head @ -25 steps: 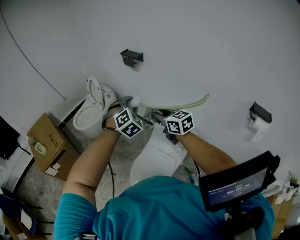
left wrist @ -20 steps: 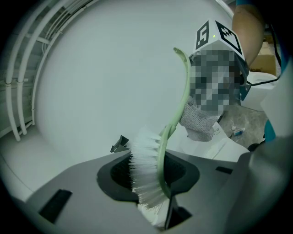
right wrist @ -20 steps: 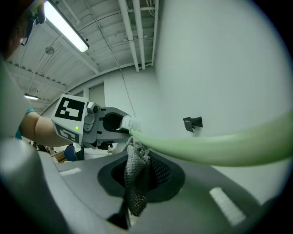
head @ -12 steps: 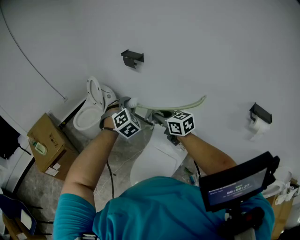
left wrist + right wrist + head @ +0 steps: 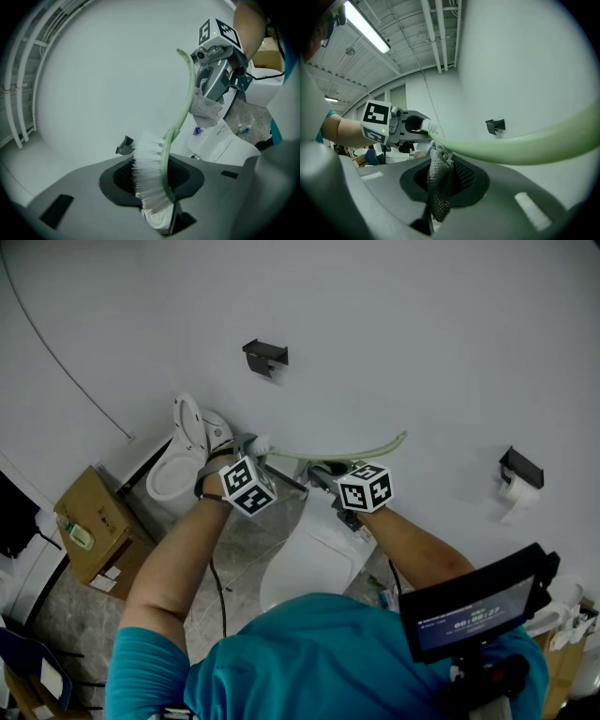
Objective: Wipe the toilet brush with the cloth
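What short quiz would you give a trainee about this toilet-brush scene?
1. True or false: the left gripper grips the toilet brush at its bristle end.
2. What does the right gripper hold? A cloth; B sponge; C bottle.
3. Fill in: the brush's handle is pale ___.
Key: 1 true; 2 A; 3 green.

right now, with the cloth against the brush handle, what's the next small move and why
Probably slide the right gripper and its grey cloth along the green handle toward the free end. The left gripper is shut on the toilet brush at the bristle head, steadying it, and the cloth touches the handle only partway along.
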`<state>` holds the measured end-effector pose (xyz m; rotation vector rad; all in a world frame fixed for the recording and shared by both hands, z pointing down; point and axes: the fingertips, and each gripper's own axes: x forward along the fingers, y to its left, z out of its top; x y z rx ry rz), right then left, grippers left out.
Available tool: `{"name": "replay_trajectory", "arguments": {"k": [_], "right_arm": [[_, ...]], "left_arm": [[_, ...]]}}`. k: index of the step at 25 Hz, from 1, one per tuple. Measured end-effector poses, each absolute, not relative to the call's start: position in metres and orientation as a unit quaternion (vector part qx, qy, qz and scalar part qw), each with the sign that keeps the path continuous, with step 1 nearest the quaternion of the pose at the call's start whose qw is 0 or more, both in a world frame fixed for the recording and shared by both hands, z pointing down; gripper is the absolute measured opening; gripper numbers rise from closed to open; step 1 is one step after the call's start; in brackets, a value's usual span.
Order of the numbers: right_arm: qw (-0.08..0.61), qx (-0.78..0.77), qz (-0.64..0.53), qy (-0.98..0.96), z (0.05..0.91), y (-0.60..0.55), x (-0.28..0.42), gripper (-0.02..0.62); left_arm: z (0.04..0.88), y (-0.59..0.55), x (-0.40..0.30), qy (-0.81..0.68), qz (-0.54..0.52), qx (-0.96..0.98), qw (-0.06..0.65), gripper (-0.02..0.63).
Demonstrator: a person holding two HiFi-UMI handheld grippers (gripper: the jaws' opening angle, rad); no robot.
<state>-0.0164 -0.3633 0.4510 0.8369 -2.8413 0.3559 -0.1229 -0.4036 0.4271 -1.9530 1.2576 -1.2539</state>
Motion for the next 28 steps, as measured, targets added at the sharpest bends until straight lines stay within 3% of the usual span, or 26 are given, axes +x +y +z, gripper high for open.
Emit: {"name": "replay_trajectory", "arguments": {"k": [28], "right_arm": [[0.074, 0.292, 0.117, -0.946, 0.446, -0.368, -0.003, 0.029]], "left_arm": [[0.426, -0.402, -0.162, 0.467, -0.481, -0.699, 0.249, 0.146]]}}
